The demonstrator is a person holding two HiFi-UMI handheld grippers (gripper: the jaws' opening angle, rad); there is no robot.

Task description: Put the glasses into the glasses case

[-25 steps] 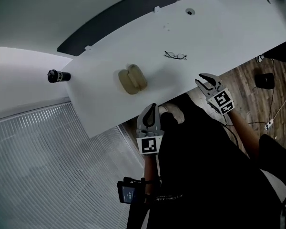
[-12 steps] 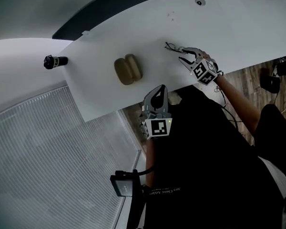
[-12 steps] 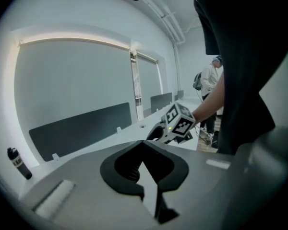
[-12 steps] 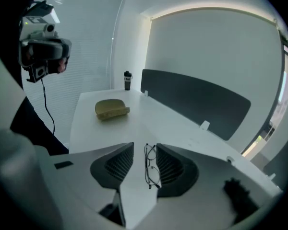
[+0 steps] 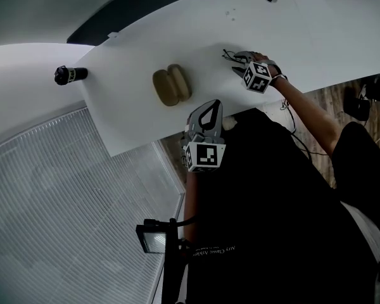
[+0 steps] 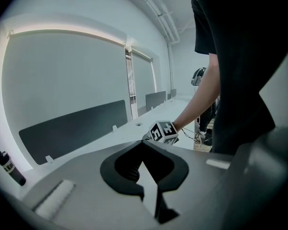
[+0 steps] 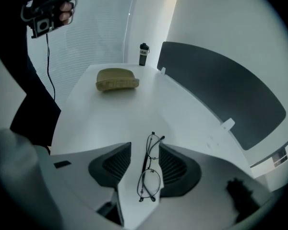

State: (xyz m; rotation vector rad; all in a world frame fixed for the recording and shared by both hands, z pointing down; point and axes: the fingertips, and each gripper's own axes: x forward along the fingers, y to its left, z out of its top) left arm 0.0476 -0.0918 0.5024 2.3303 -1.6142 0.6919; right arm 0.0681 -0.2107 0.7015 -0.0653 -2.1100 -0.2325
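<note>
We have open tabletop (image 5: 202, 75) between the glasses case (image 5: 171, 85) on the left and the glasses (image 5: 228, 56) on the right; a dark panel (image 7: 216, 90) walls the far edge.

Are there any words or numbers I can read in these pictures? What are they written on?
Nothing here can be read for sure.
Pale print on the person's black shirt: upside down and too blurred to read.
White marks on the small black bottle: too small to read.
Black-and-white marker cubes: only square patterns, no letters or numbers.
</note>
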